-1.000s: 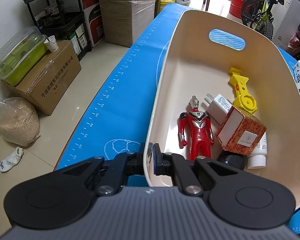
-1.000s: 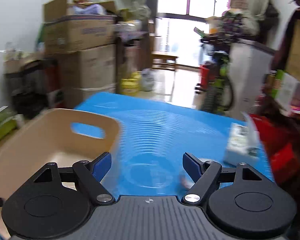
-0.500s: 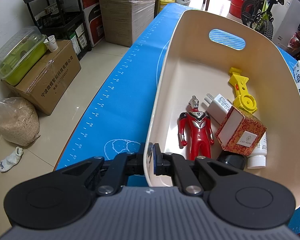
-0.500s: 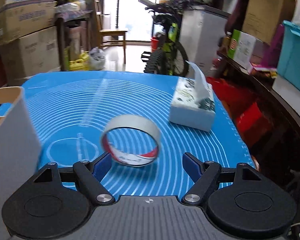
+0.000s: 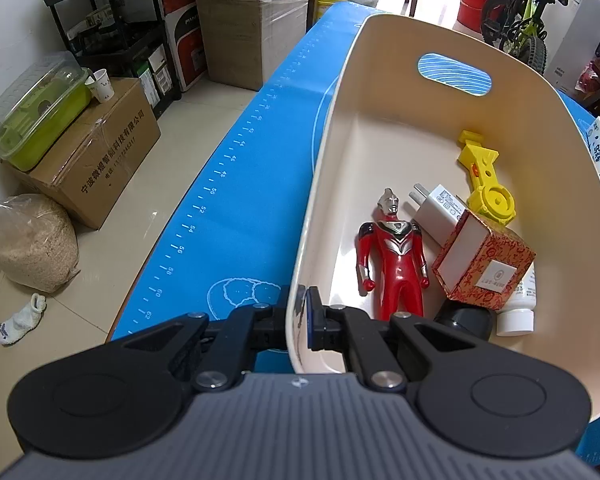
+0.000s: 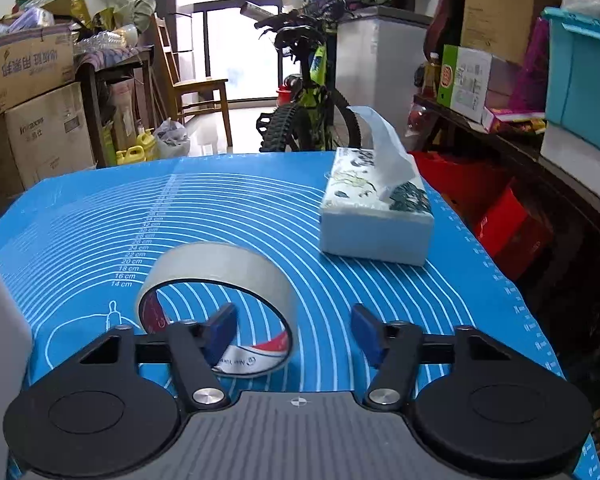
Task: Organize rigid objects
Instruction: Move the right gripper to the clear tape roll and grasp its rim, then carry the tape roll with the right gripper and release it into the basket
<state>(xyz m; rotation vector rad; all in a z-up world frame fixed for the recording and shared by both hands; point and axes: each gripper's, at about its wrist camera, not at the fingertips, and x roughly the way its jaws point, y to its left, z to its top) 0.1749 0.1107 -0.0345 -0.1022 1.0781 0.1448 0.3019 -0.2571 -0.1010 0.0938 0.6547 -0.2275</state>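
Right wrist: tape roll [image 6: 216, 276] now nearer.

This is a lived-in home, a room doing double duty as storage: taped cardboard boxes [image 5: 100, 152] stand on the tiled floor [image 5: 112, 248] beside a black metal shelf rack [image 5: 112, 40], with a stray sock [image 5: 20, 318] and a bag of grain [image 5: 30, 240] lying nearby. A green bicycle [image 6: 312, 96] leans near the balcony windows [image 6: 236, 28] next to a wooden chair [image 6: 196, 88], and yellow jugs [image 6: 138, 150] sit on the floor. The worktop wears a blue baking mat [image 6: 228, 208] with a tissue box [image 6: 374, 212] on it
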